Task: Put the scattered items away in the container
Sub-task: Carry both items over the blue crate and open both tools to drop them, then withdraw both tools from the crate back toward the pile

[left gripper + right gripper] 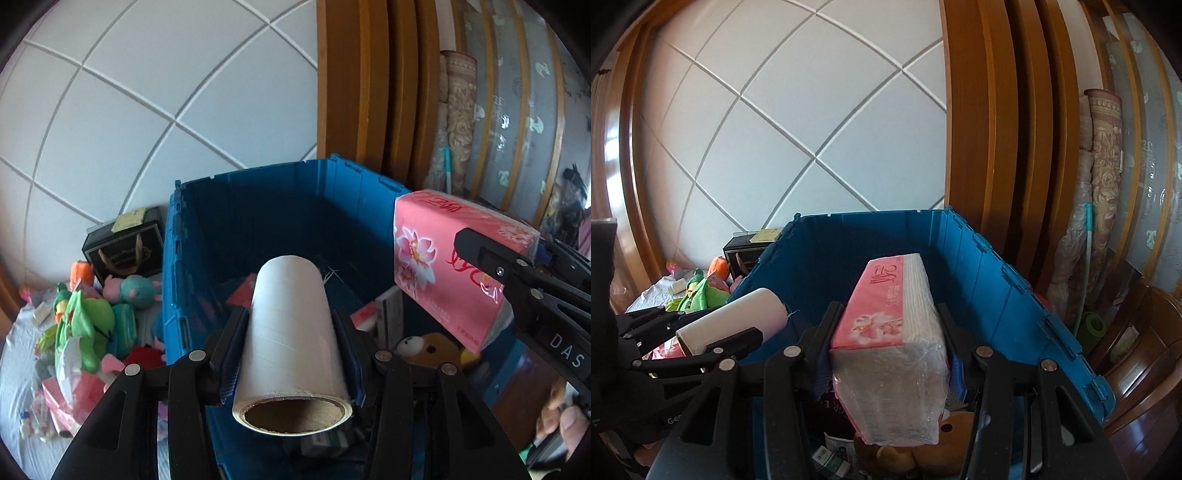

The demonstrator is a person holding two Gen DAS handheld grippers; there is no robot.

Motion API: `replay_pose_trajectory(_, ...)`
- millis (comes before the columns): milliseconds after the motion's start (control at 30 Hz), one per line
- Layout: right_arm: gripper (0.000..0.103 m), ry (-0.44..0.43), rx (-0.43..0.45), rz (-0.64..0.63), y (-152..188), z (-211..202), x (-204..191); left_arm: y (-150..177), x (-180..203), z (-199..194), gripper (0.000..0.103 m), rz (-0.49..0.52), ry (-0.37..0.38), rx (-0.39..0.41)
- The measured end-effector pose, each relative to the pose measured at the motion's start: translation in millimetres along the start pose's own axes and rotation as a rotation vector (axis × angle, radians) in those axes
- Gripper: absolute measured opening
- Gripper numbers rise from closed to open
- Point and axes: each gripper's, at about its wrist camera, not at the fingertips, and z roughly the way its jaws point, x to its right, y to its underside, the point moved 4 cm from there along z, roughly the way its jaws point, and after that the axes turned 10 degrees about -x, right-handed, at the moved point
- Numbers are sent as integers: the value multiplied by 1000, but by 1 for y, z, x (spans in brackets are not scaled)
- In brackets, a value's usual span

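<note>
Now roll [291, 332] between left jaws; tissues [894, 325] between right

White letters "DAS" stand on the right claw's black arm [565, 350]; the tissue pack's [443, 266] red script seems unreadable.

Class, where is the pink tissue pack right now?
The pink tissue pack is clamped in the right gripper, above the open blue crate, right of the white roll.
</note>
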Motion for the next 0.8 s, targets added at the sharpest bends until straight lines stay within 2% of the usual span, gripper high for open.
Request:
replay_pose_trajectory(133, 49, -7, -12, 12, 3, 7, 16, 2, 18, 7, 47, 3, -3, -17)
replay_pose_trajectory(167, 49, -7, -12, 13, 3, 9, 19, 2, 20, 6, 55, 8, -9, -14)
replay_pose_trajectory(200, 49, -8, -12, 14, 2, 11, 19, 2, 24, 4, 70, 12, -13, -3)
replay_pose_trajectory(267, 51, -11, -3, 20, 1, 11, 21, 3, 28, -1, 85, 18, -34, 23)
replay_pose_trajectory(367, 61, -11, 21, 29, -3, 6, 22, 4, 30, -6, 85, 28, -49, 32)
replay_pose_trajectory(433, 78, -5, 38, 34, -4, 0, 22, 6, 28, -7, 85, 20, -50, 25)
replay_pose_trajectory(600, 81, -5, 45, 52, 2, -10, 22, 14, 24, -12, 85, 13, -47, 15)
replay_pose_trajectory(667, 86, 0, 33, 64, 9, -13, 24, 20, 23, -15, 85, 13, -41, 13)
replay_pose_trajectory(733, 97, 4, 26, 74, 15, -15, 25, 26, 22, -19, 86, 15, -34, 13)
replay_pose_trajectory(800, 99, 6, 20, 80, 22, -18, 26, 31, 19, -22, 86, 15, -29, 15)
